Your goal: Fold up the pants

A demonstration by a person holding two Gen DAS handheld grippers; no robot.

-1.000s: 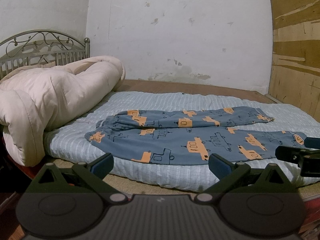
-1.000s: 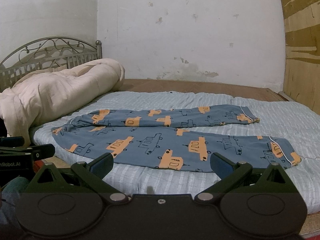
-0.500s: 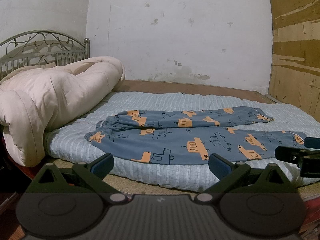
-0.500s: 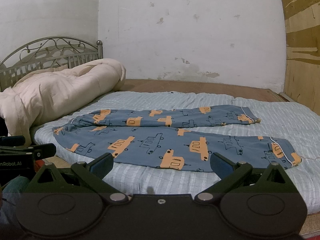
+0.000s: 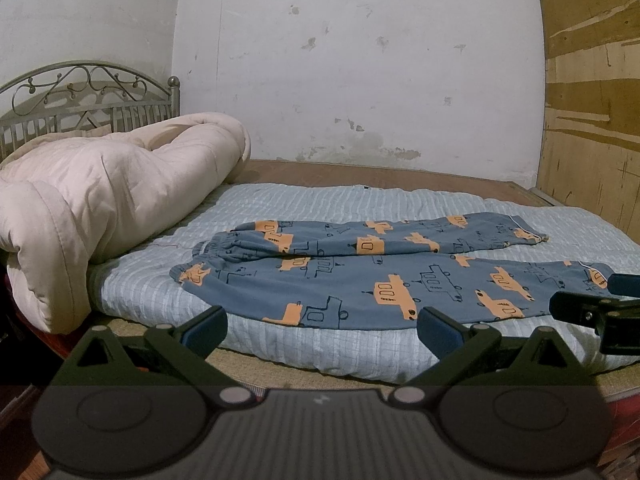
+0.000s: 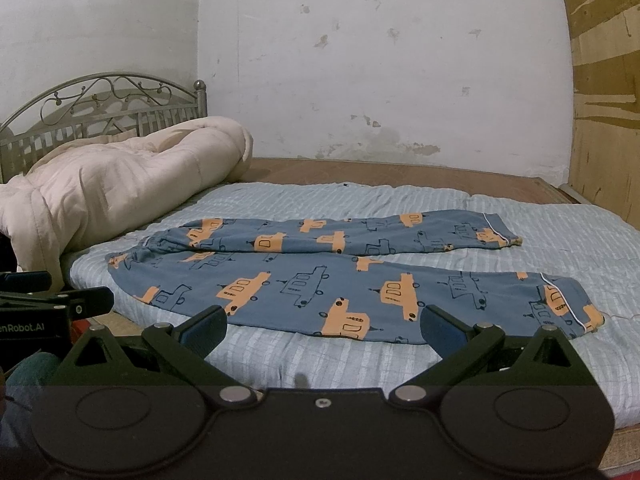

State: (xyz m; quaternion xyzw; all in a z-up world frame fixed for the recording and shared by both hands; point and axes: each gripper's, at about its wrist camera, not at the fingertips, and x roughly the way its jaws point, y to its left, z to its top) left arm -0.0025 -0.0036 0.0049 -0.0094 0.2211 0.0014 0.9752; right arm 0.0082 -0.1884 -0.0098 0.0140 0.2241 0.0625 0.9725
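Note:
Blue pants (image 5: 372,276) (image 6: 344,276) with orange car prints lie spread flat on the light blue mattress (image 5: 320,204) (image 6: 400,200), waistband to the left, both leg cuffs to the right. My left gripper (image 5: 322,326) hovers open in front of the bed's near edge, below the waist end, holding nothing. My right gripper (image 6: 322,326) is open too, low before the near leg, empty. Each gripper shows at the edge of the other's view.
A rolled cream quilt (image 5: 100,200) (image 6: 120,176) fills the bed's left end, against a metal headboard (image 5: 80,96). A white wall is behind, and wooden panels (image 5: 592,120) stand at the right. The bed's wooden frame (image 5: 380,174) shows past the mattress.
Both grippers have crept slightly closer to the bed. The pants have not moved and both grippers stay open.

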